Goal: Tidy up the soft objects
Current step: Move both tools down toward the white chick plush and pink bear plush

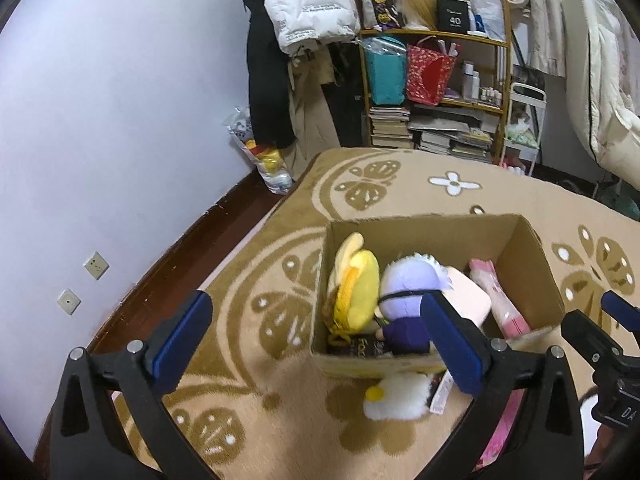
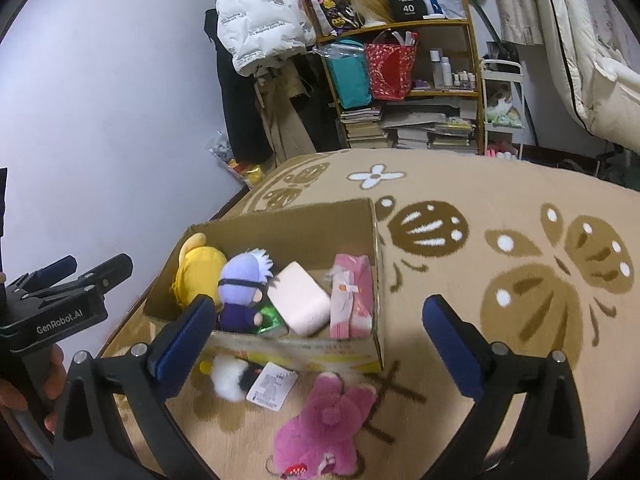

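Observation:
A cardboard box (image 1: 420, 236) (image 2: 288, 228) stands on the patterned carpet. It holds a yellow plush (image 1: 356, 292) (image 2: 200, 276), a purple-haired doll (image 1: 404, 300) (image 2: 244, 284), a pale pink cushion (image 2: 300, 300) and a pink packet (image 2: 352, 300). In front of the box lie a white plush (image 1: 396, 396) (image 2: 228, 376) with a paper tag and a pink plush (image 2: 324, 428). My left gripper (image 1: 320, 340) (image 2: 88, 266) hovers open above the box's near left corner, empty. My right gripper (image 2: 318, 342) (image 1: 604, 316) is open and empty over the box's near edge and the pink plush.
A beige-and-brown carpet (image 2: 480, 200) covers the floor. A wall with two sockets (image 1: 96, 266) runs along the left. Behind stand a shelf (image 2: 400, 92) of books and bags, hanging coats (image 1: 308, 8), a plastic bag of toys (image 1: 268, 160) and a bed (image 2: 592, 60). A hand (image 2: 24, 392) holds the left gripper.

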`<state>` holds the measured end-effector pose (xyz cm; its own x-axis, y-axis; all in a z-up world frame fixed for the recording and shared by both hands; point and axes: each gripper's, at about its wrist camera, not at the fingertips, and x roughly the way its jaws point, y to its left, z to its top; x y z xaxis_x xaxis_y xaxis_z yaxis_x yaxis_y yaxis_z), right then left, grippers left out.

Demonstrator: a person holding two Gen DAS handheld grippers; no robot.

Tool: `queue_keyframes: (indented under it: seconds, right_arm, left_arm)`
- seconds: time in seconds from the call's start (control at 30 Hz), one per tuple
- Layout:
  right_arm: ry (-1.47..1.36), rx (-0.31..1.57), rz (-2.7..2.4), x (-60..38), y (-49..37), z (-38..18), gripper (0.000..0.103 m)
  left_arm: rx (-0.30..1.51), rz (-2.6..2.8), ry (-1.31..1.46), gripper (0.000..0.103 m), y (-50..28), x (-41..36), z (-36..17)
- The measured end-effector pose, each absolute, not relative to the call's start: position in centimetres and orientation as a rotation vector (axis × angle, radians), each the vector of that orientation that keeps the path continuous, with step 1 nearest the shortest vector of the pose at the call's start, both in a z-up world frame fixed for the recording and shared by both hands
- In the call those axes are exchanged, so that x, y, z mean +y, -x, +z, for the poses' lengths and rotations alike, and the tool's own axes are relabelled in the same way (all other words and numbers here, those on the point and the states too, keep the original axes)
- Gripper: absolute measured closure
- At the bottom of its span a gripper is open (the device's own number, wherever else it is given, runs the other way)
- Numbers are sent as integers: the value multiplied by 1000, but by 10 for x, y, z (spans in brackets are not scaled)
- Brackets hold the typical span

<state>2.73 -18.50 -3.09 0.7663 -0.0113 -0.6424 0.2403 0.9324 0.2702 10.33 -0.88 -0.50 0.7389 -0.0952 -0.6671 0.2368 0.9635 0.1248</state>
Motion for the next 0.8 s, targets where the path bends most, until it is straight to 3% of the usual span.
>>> queue_keyframes:
  seconds: [0.8]
  right_arm:
    - [-308,931,-156,-163,-25,-102,0]
  left_arm:
    - [1004,-284,-221,0,-104,-27,-81]
